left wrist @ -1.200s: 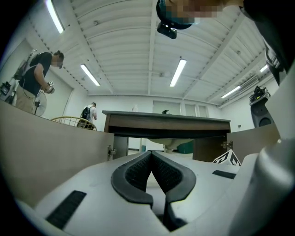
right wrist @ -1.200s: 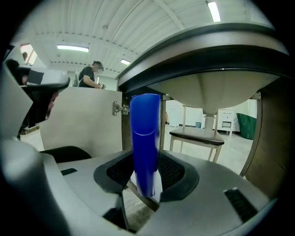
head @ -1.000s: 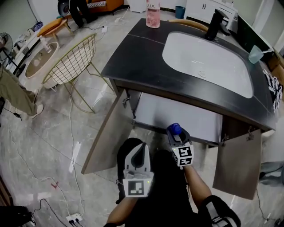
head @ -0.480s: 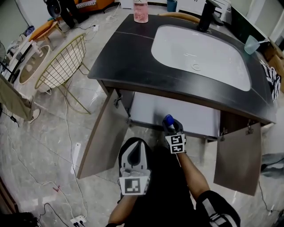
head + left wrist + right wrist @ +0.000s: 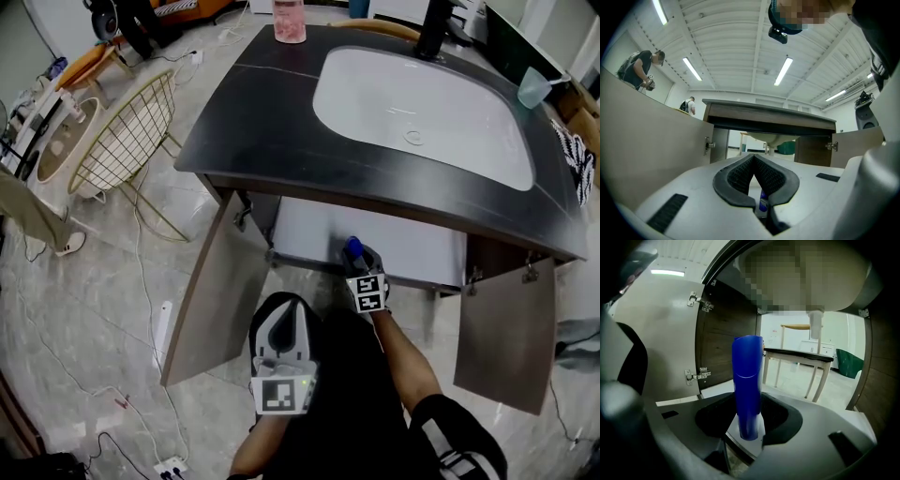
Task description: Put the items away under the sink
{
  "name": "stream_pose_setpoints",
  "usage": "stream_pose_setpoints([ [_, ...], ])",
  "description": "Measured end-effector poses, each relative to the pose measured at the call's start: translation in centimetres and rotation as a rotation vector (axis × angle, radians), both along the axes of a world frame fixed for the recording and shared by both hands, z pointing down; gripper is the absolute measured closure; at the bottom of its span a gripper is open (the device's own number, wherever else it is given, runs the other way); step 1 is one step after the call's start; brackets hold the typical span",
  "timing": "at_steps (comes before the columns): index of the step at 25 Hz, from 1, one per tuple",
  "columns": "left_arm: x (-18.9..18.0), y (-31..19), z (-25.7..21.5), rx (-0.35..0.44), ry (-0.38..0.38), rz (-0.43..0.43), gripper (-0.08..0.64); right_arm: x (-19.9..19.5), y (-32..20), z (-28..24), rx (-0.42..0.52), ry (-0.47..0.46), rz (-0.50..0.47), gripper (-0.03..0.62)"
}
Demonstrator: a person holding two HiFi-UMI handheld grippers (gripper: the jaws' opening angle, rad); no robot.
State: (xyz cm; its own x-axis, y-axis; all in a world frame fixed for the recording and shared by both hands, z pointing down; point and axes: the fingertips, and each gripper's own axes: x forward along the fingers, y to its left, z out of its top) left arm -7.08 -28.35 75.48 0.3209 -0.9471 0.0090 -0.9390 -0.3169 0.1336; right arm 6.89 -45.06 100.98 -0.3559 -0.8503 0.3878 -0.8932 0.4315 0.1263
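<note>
While clamped in the right tool, a blue bottle is held upright at the cabinet's front edge. The left tool is closed, empty.

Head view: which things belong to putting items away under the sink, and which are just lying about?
Job in hand: blue bottle, right gripper clamped on it, open sink cabinet, perhaps the pink bottle on the counter.
Lying about: wire chair, white power strip, pale blue cup.
</note>
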Motion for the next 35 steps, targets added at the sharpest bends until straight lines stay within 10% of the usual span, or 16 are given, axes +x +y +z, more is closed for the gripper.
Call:
stream_pose_setpoints([
  [35,-1.2,-0.6,1.1,-0.017,0.017,0.010,0.545,0.7,-1.6,3.1,-0.049,-0.008,0.052,0.402],
])
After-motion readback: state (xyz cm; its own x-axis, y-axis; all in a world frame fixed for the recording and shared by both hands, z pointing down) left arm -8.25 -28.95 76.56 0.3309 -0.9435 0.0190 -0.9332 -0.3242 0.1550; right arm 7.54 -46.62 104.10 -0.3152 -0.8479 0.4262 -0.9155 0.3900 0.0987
